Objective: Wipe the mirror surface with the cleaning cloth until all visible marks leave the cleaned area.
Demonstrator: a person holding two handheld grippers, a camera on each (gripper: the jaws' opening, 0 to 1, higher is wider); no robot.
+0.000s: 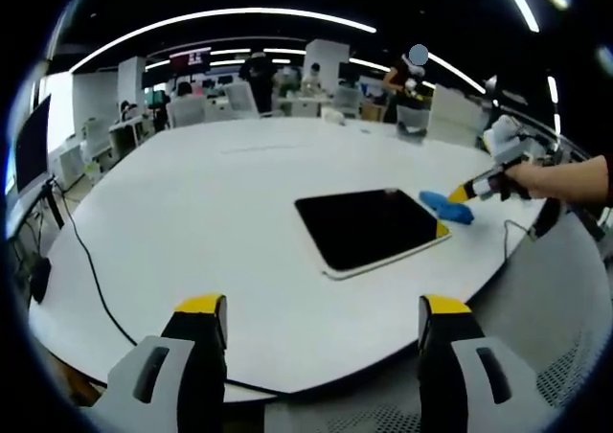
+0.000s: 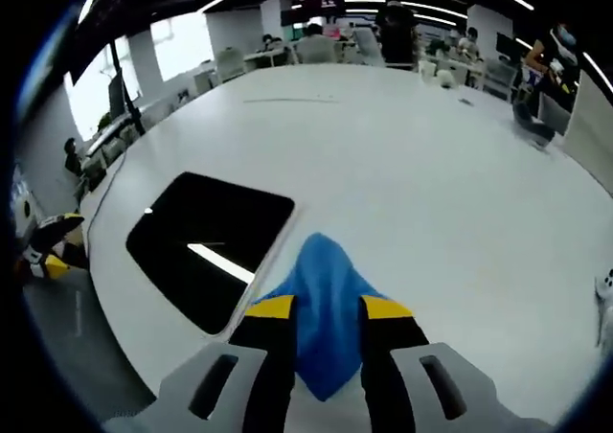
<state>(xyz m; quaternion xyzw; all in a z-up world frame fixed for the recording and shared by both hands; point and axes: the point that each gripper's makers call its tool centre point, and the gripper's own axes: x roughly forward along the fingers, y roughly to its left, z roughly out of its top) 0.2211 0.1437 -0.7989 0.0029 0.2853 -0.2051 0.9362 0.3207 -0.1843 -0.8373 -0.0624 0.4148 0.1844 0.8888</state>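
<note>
— Between the right gripper (image 2: 318, 310) jaws, what have we got?

— Blue cleaning cloth (image 2: 321, 304), pinched tight, jaws closed on it, its front corner fanning out onto the white table (image 2: 431, 184). It sits just beside the mirror (image 2: 206, 246), at the near right edge of the dark glass, touching or overlapping the rim; hard to call which.

— And the left gripper (image 1: 324, 330)?

— Jaws wide apart, nothing between them, hanging over the table's near edge. From the left gripper view the mirror (image 1: 369, 227) lies flat beyond it, well clear, with the cloth (image 1: 446, 207) at its far right corner and the right gripper (image 1: 479, 190) coming in there, a hand (image 1: 551, 179) behind it.

— Room to move?

— Plenty. Bare tabletop all round the mirror on the far side; the table's curved edge runs close past the mirror's near side. A black cable (image 1: 91, 270) trails across the left of the table toward that edge.

— Any writing?

— A screen (image 1: 191, 60) glows far back in the office, too small to read. Ceiling lights reflect as a bright streak in the glass.
</note>
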